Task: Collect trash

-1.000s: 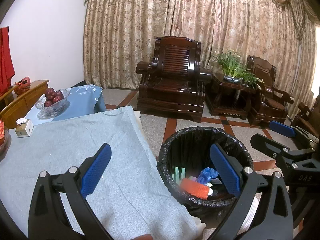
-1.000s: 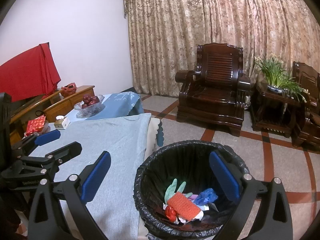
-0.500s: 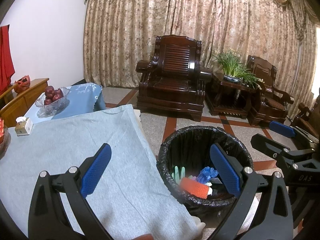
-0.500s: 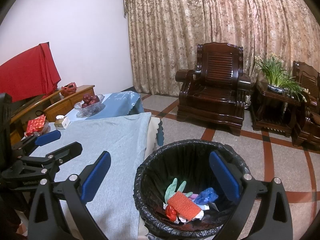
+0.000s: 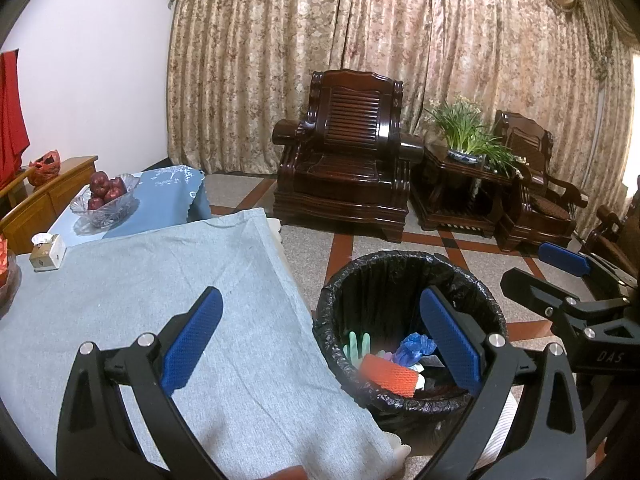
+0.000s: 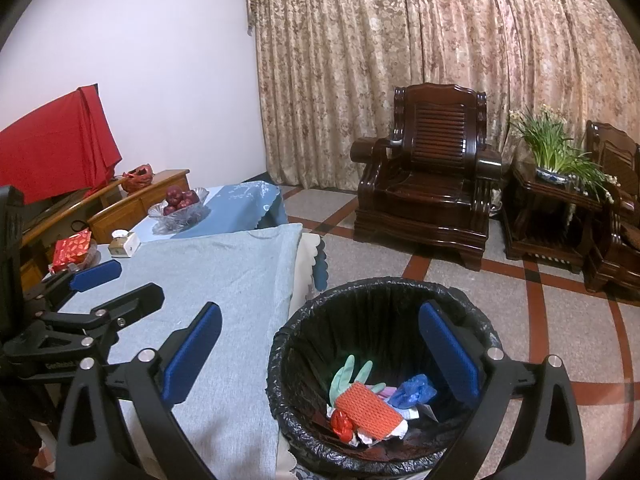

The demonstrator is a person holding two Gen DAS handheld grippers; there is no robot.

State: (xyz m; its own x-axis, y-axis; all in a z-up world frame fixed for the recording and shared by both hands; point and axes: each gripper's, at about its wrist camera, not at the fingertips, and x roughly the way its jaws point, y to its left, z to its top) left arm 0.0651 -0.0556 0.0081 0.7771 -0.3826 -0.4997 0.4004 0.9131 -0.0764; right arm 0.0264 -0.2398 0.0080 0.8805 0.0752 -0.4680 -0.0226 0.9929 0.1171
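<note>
A: Left gripper [image 5: 320, 332]: jaws wide apart, nothing between the blue pads [image 5: 192, 336]. It hangs over the near edge of the grey tablecloth [image 5: 140, 280], with one finger above the cloth and the other above the bin.

B: Right gripper [image 6: 320, 356]: same posture, spread wide and empty. From the left wrist view it shows at the right edge, beside the bin. Neither one carries anything.

A: Probable reason: both are parked level above the table corner, empty, because the load already sits in the bin. That is a judgement from the layout.

B: Trash bin [image 6: 288, 344]: black liner, standing on the floor, close against the table's corner. Likely set there so items can be dropped off the edge without a long reach.

A: Contents, below and ahead of both grippers: an orange mesh piece [image 6: 368, 410] on top, a pale green glove [image 6: 348, 374] behind it, a blue crumpled item [image 6: 414, 390], a small red scrap [image 6: 341, 426], and white bits underneath.

B: Cloth surface near the grippers shows no loose trash. Farther back: a small tissue box [image 5: 47, 251], a glass bowl of red fruit [image 5: 105, 196], and a red packet [image 6: 72, 249]. These look like household items, not refuse.

A: Judgement: collection appears at or near its end.
</note>
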